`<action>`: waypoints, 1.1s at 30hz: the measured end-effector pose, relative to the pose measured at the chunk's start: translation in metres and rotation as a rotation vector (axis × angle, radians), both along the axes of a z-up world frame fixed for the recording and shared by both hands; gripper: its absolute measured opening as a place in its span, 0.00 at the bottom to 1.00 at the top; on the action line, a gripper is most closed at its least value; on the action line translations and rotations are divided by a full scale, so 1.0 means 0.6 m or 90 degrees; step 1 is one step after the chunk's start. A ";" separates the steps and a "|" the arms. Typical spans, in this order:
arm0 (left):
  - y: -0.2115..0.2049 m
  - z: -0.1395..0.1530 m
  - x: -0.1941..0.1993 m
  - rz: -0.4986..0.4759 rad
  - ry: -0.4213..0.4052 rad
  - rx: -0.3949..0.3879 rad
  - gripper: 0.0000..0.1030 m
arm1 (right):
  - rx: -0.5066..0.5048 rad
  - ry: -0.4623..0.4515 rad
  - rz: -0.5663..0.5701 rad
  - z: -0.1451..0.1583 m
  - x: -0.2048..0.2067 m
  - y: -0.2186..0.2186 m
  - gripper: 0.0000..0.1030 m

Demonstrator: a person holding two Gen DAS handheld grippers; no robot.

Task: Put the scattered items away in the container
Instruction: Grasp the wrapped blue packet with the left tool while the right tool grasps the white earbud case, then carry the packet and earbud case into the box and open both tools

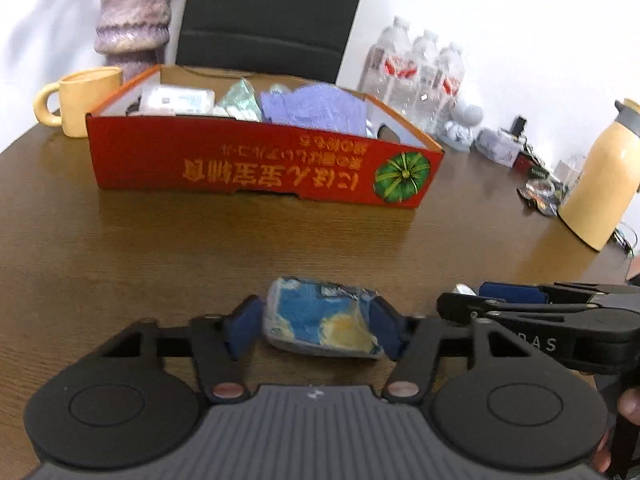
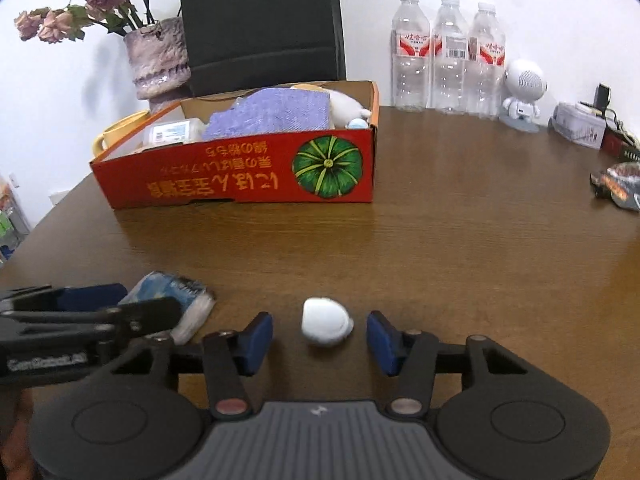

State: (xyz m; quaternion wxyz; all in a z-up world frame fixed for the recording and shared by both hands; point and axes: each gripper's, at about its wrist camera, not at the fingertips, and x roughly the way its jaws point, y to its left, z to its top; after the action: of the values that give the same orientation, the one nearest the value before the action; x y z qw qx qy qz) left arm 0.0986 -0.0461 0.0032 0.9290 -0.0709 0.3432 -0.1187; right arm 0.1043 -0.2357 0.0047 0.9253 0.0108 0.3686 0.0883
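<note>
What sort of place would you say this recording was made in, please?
Probably an office or meeting room, though a home is possible: a brown wooden table against a plain white wall, a black chair back behind it, and three water bottles lined up beside a vase of dried roses.

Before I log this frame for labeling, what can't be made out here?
- Left wrist view: whether the left tool actually touches the blue packet; the image is blurred there.
- Left wrist view: the right tool hides nearly all of the white object.
- Right wrist view: the red box wall hides the lower contents.
- Both views: the box print is upside down and unreadable.
</note>
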 end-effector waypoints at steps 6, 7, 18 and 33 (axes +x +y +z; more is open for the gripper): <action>0.017 -0.004 0.002 0.019 0.004 -0.048 0.05 | -0.024 -0.010 0.019 -0.001 0.000 0.009 0.22; 0.015 -0.002 0.001 0.019 -0.002 -0.043 0.04 | -0.020 -0.010 0.020 0.001 -0.002 0.009 0.22; 0.028 0.072 -0.034 0.014 -0.090 -0.064 0.03 | 0.010 -0.056 0.017 0.064 -0.016 -0.007 0.22; 0.078 0.237 0.290 0.047 -0.103 0.090 0.03 | 0.043 -0.067 0.091 0.221 0.263 0.064 0.22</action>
State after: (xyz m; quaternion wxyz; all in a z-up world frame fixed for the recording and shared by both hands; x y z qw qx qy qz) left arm 0.2728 0.0005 0.1451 0.9600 -0.0081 0.2720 -0.0654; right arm 0.2621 -0.1975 0.1376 0.9338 0.0109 0.3163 0.1671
